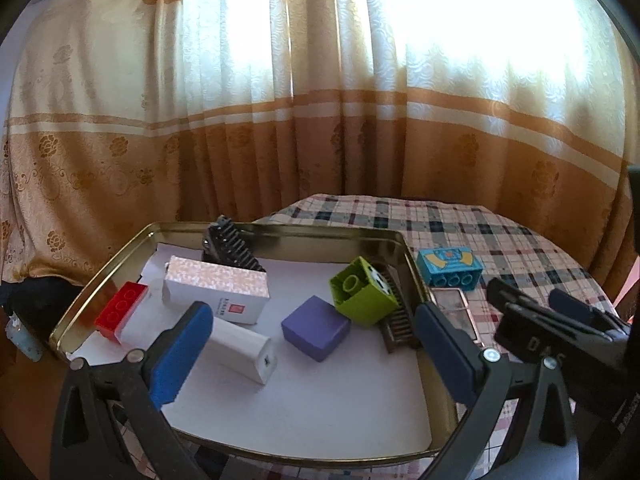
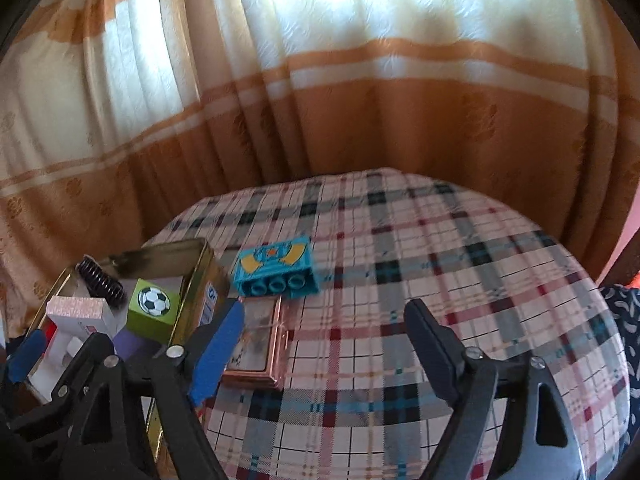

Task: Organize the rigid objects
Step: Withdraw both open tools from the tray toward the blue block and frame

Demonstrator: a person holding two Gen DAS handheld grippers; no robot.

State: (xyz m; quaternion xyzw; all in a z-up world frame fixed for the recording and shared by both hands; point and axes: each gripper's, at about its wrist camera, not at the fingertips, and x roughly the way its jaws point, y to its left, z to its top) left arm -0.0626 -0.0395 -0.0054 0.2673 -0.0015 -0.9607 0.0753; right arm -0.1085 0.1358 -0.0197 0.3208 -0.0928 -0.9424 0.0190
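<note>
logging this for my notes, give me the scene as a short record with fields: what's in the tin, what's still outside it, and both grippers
container: open metal tin on a plaid tablecloth
in tin: red brick, two white boxes, purple box, green block, two dark combs
outside tin: blue brick, copper-rimmed case, both beside the tin
left gripper: open, empty, over the tin
right gripper: open, empty, short of the blue brick
</note>
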